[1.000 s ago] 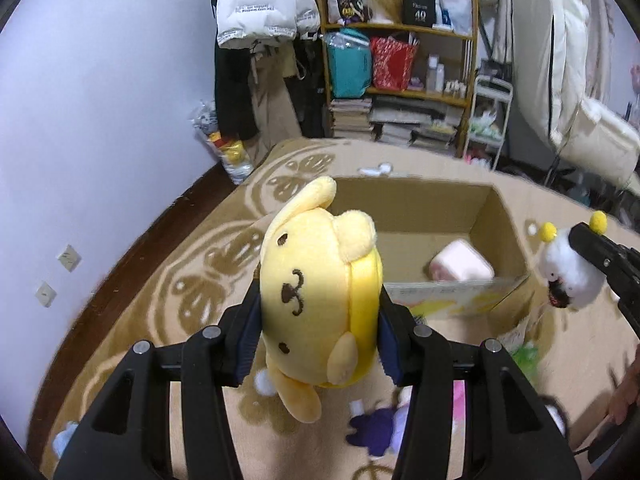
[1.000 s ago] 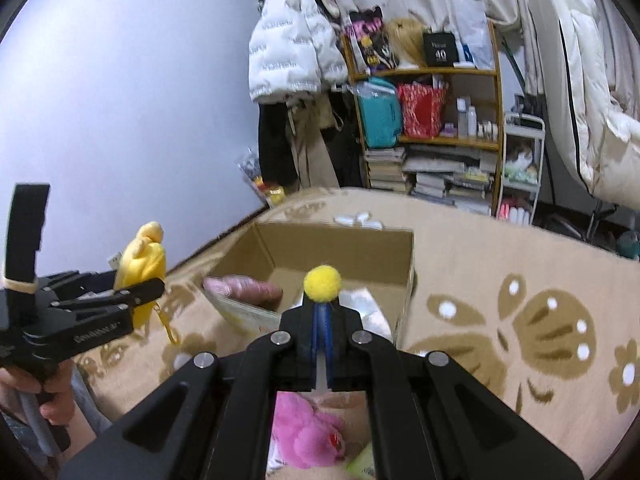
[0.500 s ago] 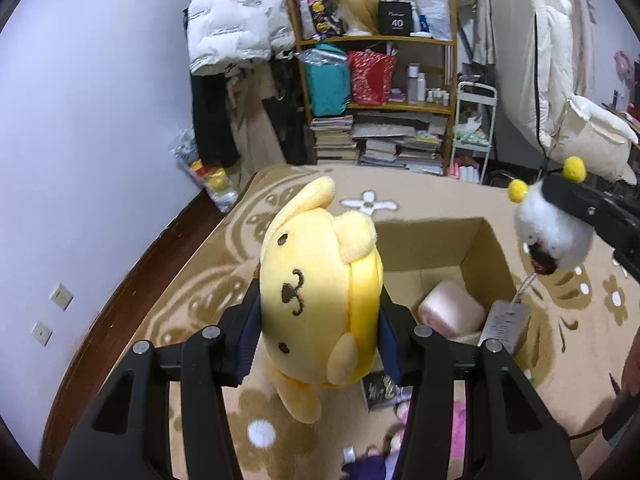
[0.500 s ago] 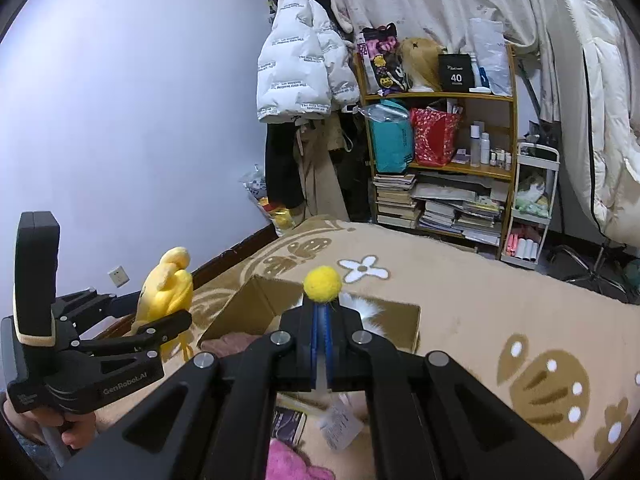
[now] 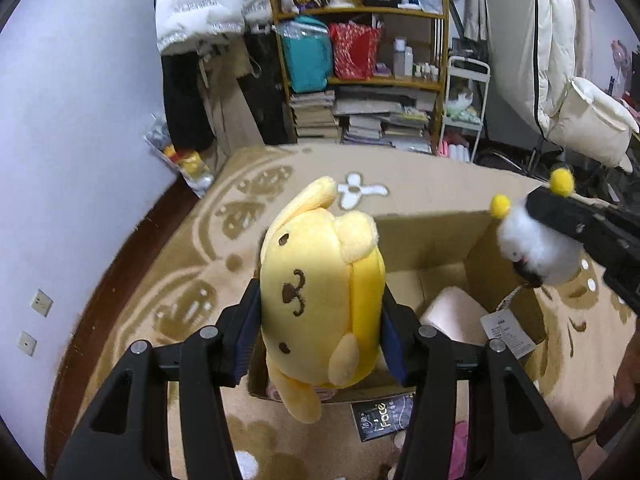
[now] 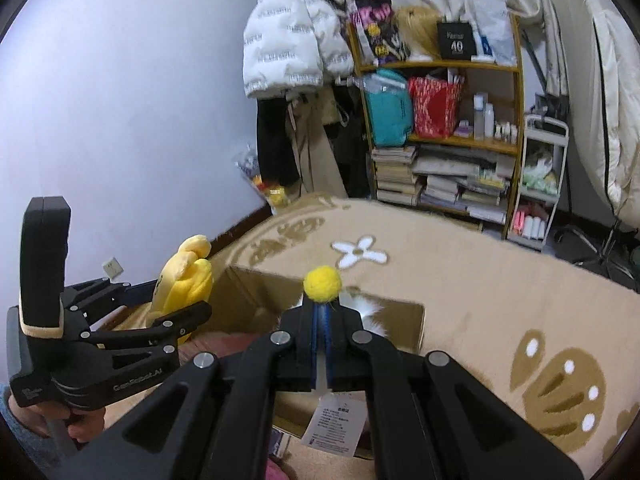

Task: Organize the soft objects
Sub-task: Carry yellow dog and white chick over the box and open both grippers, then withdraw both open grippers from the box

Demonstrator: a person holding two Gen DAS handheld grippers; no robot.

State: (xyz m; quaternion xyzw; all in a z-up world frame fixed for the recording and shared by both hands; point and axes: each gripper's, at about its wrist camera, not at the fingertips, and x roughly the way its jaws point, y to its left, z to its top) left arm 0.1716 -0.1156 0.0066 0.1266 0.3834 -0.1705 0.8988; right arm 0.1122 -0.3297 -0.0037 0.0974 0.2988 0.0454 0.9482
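A yellow plush dog (image 5: 320, 300) sits clamped between the pads of the left gripper (image 5: 320, 320), its face turned to the lens and its body hanging over the near wall of an open cardboard box (image 5: 432, 240); the jaws have just been easing apart, though both pads press the toy's sides. Beside it, the right gripper (image 6: 320, 344) is pinched tight on a small white fluffy toy (image 5: 536, 252) by one of its two yellow pom-poms (image 6: 322, 284) — the toy dangles above the box's right side, a paper tag (image 6: 336, 420) hanging beneath it. Inside the box lies a pale pink soft item (image 5: 452, 312); a dark booklet (image 5: 384, 420) rests on the beige patterned carpet (image 5: 420, 184) just in front of the box. Beyond, against the far wall — a wooden shelf (image 5: 360, 12) crammed with bags and stacked books, a white puffer jacket (image 5: 200, 8) hanging to its left.
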